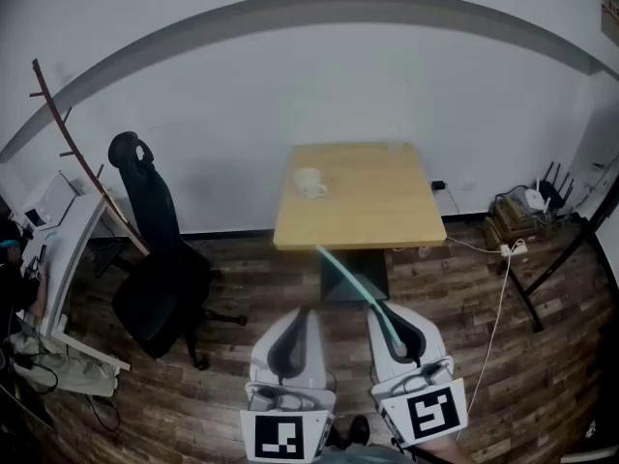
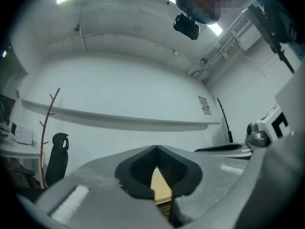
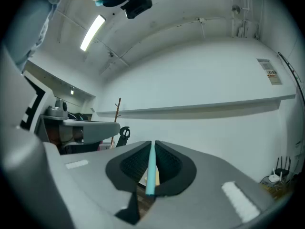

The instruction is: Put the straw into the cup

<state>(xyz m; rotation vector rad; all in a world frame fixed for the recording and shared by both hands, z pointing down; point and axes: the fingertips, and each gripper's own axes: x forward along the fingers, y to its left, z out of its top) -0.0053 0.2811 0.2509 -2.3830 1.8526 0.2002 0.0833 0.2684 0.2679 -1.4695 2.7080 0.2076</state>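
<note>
A white cup (image 1: 309, 184) stands on the left part of a small wooden table (image 1: 377, 211) ahead of me. A teal straw (image 1: 350, 280) slants from my right gripper (image 1: 385, 309) up and left toward the table's near edge. That gripper is shut on the straw (image 3: 151, 171), which runs between its jaws in the right gripper view (image 3: 152, 144). My left gripper (image 1: 303, 311) hangs beside it over the floor, jaws closed at the tip with nothing in them (image 2: 156, 148). Both grippers are well short of the table.
A black office chair (image 1: 155, 269) stands left of the table, with a coat rack (image 1: 82, 162) and a cluttered white desk (image 1: 53, 249) beyond it. Cables, a power strip (image 1: 511, 249) and a router (image 1: 534, 199) lie on the wood floor at right.
</note>
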